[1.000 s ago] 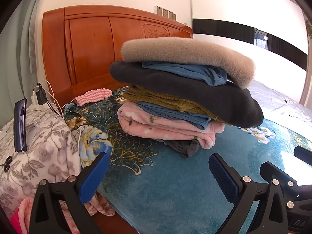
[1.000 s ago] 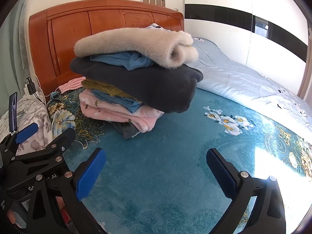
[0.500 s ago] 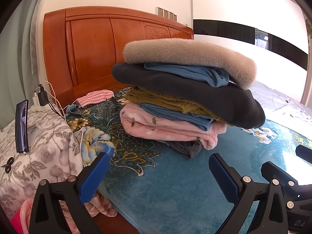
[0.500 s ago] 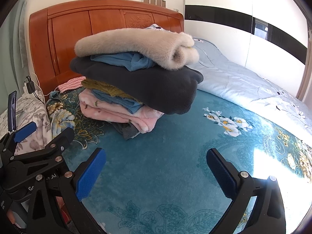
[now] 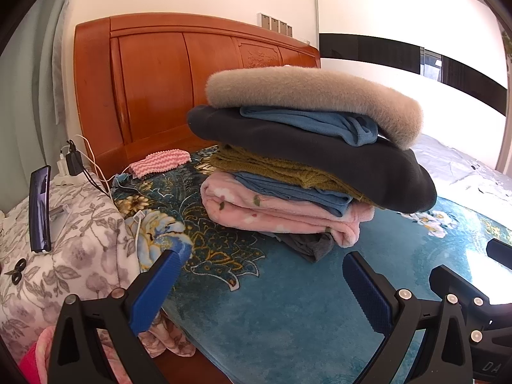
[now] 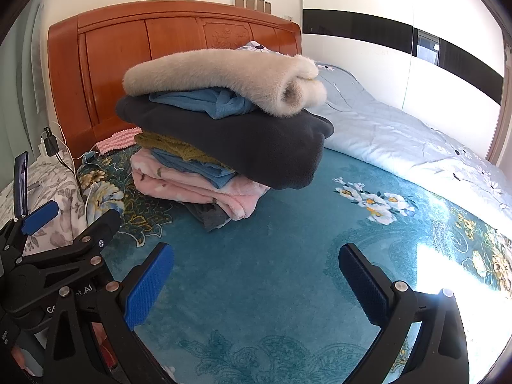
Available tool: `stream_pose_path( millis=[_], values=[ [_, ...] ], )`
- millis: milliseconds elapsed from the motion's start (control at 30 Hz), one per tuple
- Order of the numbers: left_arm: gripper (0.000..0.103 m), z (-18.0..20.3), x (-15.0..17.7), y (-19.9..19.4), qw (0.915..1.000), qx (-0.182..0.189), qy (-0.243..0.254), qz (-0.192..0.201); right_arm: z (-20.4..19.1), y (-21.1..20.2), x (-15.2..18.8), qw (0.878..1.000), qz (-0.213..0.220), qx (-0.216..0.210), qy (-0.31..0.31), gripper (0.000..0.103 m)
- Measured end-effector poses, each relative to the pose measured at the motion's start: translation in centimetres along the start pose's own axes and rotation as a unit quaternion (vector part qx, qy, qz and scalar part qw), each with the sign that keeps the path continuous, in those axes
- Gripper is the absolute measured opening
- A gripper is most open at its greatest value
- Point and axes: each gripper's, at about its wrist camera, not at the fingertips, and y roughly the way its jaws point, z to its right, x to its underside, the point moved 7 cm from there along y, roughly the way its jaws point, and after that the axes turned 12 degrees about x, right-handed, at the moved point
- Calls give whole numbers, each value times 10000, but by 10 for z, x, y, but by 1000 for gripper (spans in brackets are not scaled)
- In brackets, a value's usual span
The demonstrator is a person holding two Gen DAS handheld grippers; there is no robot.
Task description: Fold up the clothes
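Observation:
A stack of folded clothes [image 5: 307, 166] stands on the teal flowered bedspread [image 5: 288, 304], with a beige fluffy garment [image 5: 313, 96] on top, a dark grey fleece [image 5: 320, 147] under it, and a pink one [image 5: 275, 214] low down. The stack also shows in the right wrist view [image 6: 224, 134]. My left gripper [image 5: 259, 262] is open and empty, a short way in front of the stack. My right gripper [image 6: 256, 256] is open and empty over bare bedspread [image 6: 272, 288], to the right of the left gripper [image 6: 48, 220].
An orange wooden headboard [image 5: 160, 89] stands behind the stack. A grey floral blanket [image 5: 64, 256] with a phone [image 5: 40, 208] and charger cables lies at the left. A pale blue quilt [image 6: 400, 140] covers the bed's right side. A pink zigzag cloth [image 5: 160, 161] lies by the headboard.
Both views shift only slightly; the left gripper has drifted a little, so the stack sits a bit further right and lower. Both grippers stay open and empty.

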Motion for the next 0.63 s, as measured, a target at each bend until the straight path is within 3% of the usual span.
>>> stream_pose_path(
  millis=[633],
  values=[
    [103, -2, 3, -2, 10000, -42, -33, 8, -1, 0, 2, 10000, -42, -5, 22, 103]
  ],
)
